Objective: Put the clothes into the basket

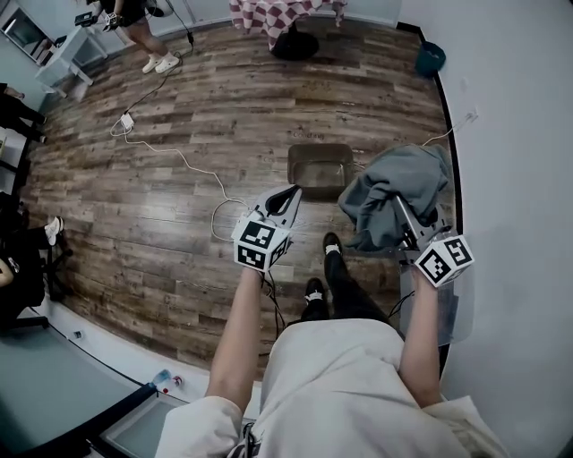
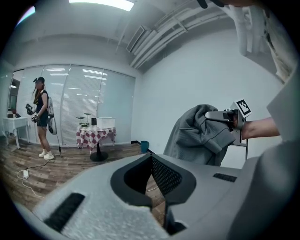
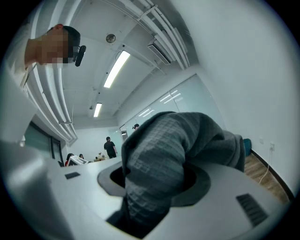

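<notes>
My right gripper (image 1: 400, 207) is shut on a grey ribbed garment (image 1: 394, 183). The cloth hangs in a bunch over the jaws, up in the air near the white wall. In the right gripper view the garment (image 3: 173, 140) fills the gap between the jaws and hides their tips. The basket (image 1: 294, 170), a brown rectangular tub, stands on the wooden floor ahead, left of the garment and below it. My left gripper (image 1: 293, 191) hovers just short of the basket with its tips together and nothing in them. The left gripper view shows those tips (image 2: 151, 156) meeting, with the garment (image 2: 199, 133) at the right.
White cables (image 1: 192, 165) and a power strip (image 1: 125, 121) lie across the floor at the left. A table with a checked cloth (image 1: 282, 13), a teal bin (image 1: 430, 58) and a standing person (image 1: 143, 36) are at the far end. My own feet (image 1: 327, 268) are below the basket.
</notes>
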### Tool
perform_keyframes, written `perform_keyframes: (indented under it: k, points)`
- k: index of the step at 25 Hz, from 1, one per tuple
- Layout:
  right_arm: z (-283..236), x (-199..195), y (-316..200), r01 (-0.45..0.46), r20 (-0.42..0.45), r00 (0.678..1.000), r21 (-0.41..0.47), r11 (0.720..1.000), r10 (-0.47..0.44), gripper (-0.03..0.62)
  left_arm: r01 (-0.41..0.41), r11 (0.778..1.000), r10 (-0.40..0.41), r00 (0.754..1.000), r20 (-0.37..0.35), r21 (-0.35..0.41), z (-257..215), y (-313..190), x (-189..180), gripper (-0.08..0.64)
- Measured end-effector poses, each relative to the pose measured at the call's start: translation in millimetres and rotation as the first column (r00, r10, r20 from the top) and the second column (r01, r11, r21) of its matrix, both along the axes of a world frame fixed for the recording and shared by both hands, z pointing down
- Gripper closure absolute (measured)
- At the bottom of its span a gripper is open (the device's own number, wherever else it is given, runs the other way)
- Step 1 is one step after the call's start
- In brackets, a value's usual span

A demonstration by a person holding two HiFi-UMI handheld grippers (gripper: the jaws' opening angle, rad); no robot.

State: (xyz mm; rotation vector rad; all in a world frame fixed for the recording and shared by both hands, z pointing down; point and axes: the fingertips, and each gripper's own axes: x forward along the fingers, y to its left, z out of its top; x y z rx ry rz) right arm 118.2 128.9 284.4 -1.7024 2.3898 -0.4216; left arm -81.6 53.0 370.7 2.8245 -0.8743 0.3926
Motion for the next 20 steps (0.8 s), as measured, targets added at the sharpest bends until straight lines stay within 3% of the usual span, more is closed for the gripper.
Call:
perform_keyframes:
  k: [4,11,16,20]
  points:
    - [4,-2,-14,0.026,-0.003,1.000,0.006,1.000,-0.026,0.396,0.031,0.999,-0.031,0.999,-0.011,-0.006,0,-9,5,0.548]
    - [11,-5,-34,0.076,-0.039,0.996,-0.003,0.997,-0.076,0.396,-0.011,0.999,0.009,0.999,0.032,0.039,-7,-23,34,0.548]
    - [16,4,-42,0.078,-0.038,0.996,0.008,0.997,-0.077,0.396,0.060,0.997,-0.059,0.998,-0.026,0.046,-11,-40,37,0.548]
    - [21,12,-66,0.087,-0.045,0.995,-0.011,0.996,-0.087,0.396,0.067,0.998,-0.066,0.998,-0.020,0.022,-8,-66,48,0.548]
